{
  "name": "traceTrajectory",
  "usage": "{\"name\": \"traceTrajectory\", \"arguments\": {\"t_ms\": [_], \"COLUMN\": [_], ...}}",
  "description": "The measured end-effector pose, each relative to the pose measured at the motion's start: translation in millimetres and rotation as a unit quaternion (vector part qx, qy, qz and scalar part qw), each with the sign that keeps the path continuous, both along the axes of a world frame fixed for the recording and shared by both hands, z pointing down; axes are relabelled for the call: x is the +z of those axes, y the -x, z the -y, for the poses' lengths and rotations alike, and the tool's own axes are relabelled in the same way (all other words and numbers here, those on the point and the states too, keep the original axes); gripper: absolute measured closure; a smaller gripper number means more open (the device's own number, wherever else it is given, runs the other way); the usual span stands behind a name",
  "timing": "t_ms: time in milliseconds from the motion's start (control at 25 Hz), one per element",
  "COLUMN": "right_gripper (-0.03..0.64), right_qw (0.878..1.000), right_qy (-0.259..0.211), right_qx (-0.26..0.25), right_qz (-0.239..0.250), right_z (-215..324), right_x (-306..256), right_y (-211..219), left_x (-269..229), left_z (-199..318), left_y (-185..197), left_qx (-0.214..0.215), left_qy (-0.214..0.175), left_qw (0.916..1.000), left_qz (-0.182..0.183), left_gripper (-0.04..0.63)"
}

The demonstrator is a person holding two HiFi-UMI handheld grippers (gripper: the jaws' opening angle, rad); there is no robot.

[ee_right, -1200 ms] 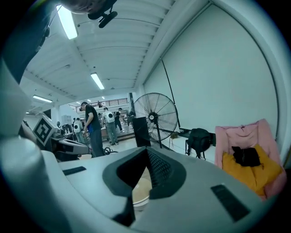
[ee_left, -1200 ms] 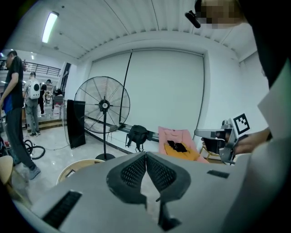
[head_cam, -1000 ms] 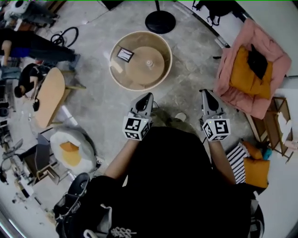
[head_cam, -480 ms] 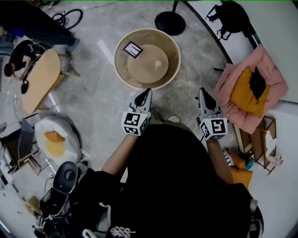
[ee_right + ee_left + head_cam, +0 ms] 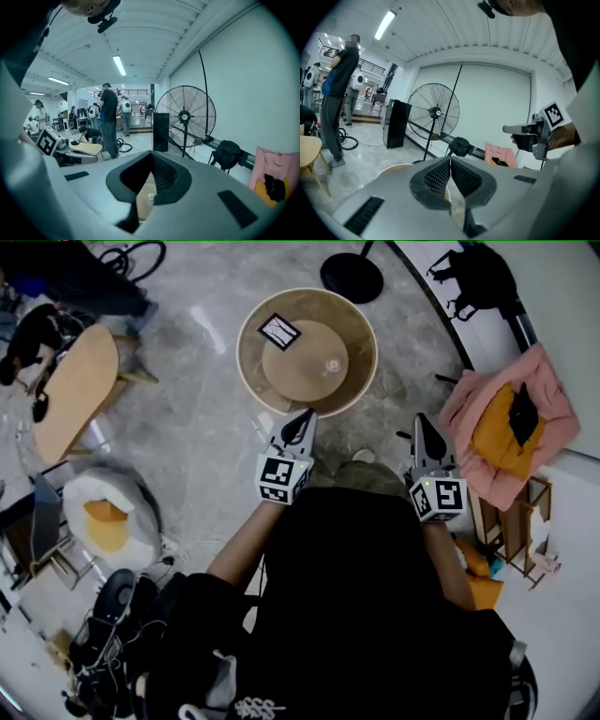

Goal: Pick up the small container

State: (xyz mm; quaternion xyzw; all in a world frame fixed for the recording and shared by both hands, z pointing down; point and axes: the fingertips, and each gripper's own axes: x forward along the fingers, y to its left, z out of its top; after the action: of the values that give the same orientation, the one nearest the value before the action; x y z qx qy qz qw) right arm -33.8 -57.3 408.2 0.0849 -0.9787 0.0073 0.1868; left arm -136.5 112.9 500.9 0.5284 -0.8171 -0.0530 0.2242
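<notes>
The small container (image 5: pixel 332 364) stands on the raised round middle of a low round table (image 5: pixel 249 371), a little right of that disc's centre. In the right gripper view it looks like a pale little bottle with its cap up, so its long axis seems to be upright, though it is too small to be sure. A black-and-white card (image 5: pixel 278 331) lies on the same table, to the far left of the container and well apart from it.

The left gripper (image 5: pixel 304 418) hangs over the near rim of the table with its jaws pressed together, tip to tip, and nothing between them. The container lies beyond its tips, far and slightly right. The right gripper (image 5: pixel 422 423) is off the table on the near right side, also with its jaws meeting at the tips and holding nothing. From it the container lies far and to the left. By my reading the left gripper is the nearer one. Either would need to spread its jaws before coming in from the side, so the pads sit on opposite sides of the upright body.

Further out, a fan's round base (image 5: pixel 352 277) stands on the floor beyond the table, and a pink seat (image 5: pixel 478 395) with an orange cushion sits at the right.
</notes>
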Motion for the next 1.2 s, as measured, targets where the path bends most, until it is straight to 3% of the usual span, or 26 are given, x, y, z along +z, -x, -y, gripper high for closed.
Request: {"name": "traceTrajectory", "arguments": {"t_ms": [120,400,640,880,1120,1160,1200], "right_gripper": [0.603,0.603,0.603,0.603,0.603,0.603,0.603], "right_qw": [1.000,0.996,0.986,0.983,0.978,0.976,0.973], "right_qy": [0.002,0.022,0.039,0.032,0.040,0.046,0.052], "right_qx": [-0.018,-0.083,-0.158,-0.179,-0.197,-0.203,-0.212], "right_qz": [-0.005,0.007,-0.022,-0.028,-0.060,-0.069,-0.077], "right_z": [6.1,52.6,83.8,141.1,149.3,146.8,142.0], "right_x": [9.4,35.7,78.9,125.0,195.0,206.7,217.2], "right_y": [15.1,41.5,74.3,118.0,148.7,149.6,149.6], "left_x": [12.2,69.2,117.5,173.4,229.3,236.0,242.3], "left_z": [4.7,51.6,76.1,117.5,128.4,131.9,135.2], "left_y": [15.0,16.9,36.4,46.5,55.8,56.6,57.4], "left_qx": [-0.033,-0.081,-0.135,-0.128,-0.120,-0.116,-0.113], "left_qy": [-0.004,0.028,0.055,0.072,0.080,0.079,0.076], "left_qw": [0.9994,0.9961,0.9888,0.9888,0.9895,0.9900,0.9906], "left_qz": [-0.002,-0.019,-0.034,-0.024,-0.011,-0.011,-0.014], "left_gripper": [0.575,0.574,0.574,0.574,0.571,0.555,0.490]}}
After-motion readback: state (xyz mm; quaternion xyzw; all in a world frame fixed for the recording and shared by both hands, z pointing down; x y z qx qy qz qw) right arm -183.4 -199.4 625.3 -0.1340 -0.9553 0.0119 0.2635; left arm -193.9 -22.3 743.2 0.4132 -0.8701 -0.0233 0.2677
